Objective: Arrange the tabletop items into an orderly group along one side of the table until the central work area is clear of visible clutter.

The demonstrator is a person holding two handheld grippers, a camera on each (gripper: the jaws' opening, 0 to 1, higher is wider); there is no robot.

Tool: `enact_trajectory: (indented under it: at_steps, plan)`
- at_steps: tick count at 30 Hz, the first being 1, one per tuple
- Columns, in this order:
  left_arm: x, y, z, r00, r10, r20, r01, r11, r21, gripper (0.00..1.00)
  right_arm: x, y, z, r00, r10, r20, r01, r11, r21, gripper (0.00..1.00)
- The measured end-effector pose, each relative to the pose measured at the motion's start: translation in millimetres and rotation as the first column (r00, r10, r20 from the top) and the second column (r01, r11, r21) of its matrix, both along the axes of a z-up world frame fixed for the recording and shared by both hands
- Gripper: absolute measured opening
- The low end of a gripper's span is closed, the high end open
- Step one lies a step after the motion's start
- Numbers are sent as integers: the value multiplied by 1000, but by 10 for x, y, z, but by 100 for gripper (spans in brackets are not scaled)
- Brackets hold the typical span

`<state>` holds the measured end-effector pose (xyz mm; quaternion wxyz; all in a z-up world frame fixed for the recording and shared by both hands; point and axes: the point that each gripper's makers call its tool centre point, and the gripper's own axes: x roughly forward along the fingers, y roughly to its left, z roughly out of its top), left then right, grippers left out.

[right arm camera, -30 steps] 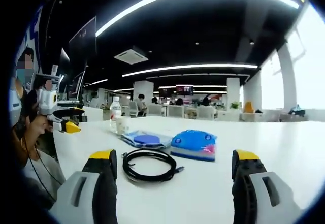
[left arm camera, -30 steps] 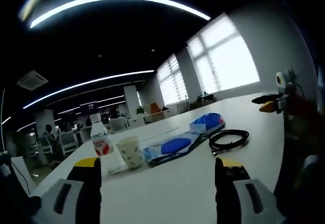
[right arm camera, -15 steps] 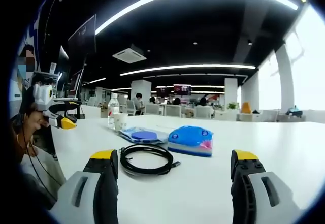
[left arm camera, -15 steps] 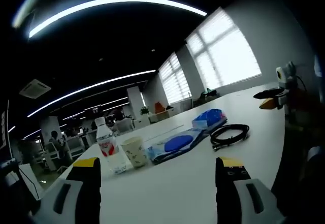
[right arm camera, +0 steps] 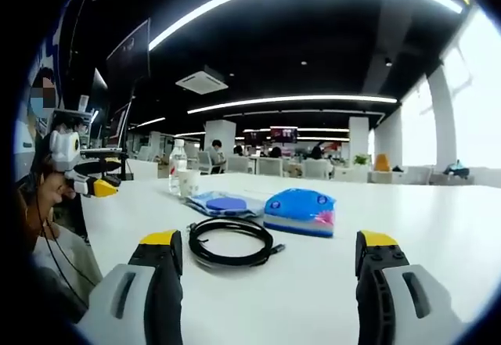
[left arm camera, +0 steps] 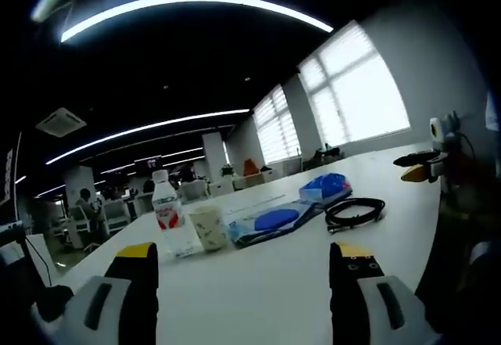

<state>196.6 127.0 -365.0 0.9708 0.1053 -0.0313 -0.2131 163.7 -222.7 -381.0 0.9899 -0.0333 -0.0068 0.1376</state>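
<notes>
On the white desk [right arm camera: 329, 282] the things lie in a loose row. Largest is the flat blue packet [left arm camera: 266, 223], soft and light; pinch an edge. The blue pouch [right arm camera: 300, 212] beside it looks squashy. The black cable [right arm camera: 231, 242], nearest the right tongs [right arm camera: 268, 271], is floppy; grab across the coil. The water bottle [left arm camera: 167, 221] seems heaviest; the paper cup [left arm camera: 209, 228] crushes easily. Both right and left tongs [left arm camera: 239, 274] are released, holding nothing.

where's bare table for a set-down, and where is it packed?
Free: the white table right of the blue pouch, and the strip between the black cable and the right gripper. Crowded: bottle, paper cup and flat blue packet sit close together.
</notes>
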Motion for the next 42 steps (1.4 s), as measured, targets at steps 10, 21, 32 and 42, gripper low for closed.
enact_trajectory:
  at_steps: [10, 21, 32, 42]
  plan:
    - [-22, -13, -40, 1000, 7, -17, -7, 1000, 8, 91, -63, -45, 9, 1000, -9, 5, 8, 1000, 16, 90]
    - [-62, -65, -16, 1000, -10, -13, 10, 1000, 8, 91, -126, -57, 79, 1000, -10, 22, 10, 1000, 23, 90]
    - [-108, 10, -56, 999, 5, -39, -4, 1000, 15, 91, -91, -45, 79, 1000, -21, 19, 20, 1000, 23, 88]
    - [-116, 63, -30, 999, 15, -37, -15, 1000, 4, 90, -73, 40, 31, 1000, -24, 10, 23, 999, 41, 86]
